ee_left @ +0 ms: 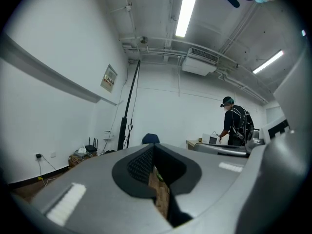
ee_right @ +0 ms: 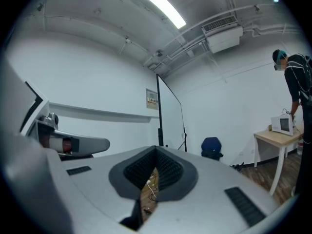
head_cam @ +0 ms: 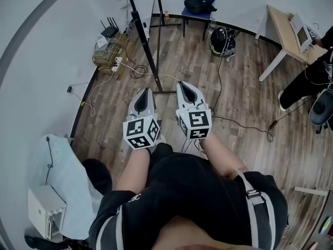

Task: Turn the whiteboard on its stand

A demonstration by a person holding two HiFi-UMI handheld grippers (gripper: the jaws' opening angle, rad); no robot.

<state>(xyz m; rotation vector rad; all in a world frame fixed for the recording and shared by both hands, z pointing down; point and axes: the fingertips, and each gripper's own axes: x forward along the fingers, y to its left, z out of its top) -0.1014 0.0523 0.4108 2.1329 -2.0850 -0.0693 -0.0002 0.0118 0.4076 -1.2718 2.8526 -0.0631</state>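
In the head view I hold my left tool (head_cam: 144,97) and right tool (head_cam: 186,89) side by side, low over the wooden floor (head_cam: 234,87). Both are aimed at the whiteboard (head_cam: 142,35), whose dark stand rises just ahead.

In the left gripper view the jaws are pressed together on nothing, as there is nothing to seize yet.

In the right gripper view the jaws are likewise together and empty. The board stands nearly edge-on and well apart, so I judge I must step closer first.

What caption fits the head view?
The left gripper and right gripper, both shut, side by side before the whiteboard stand.
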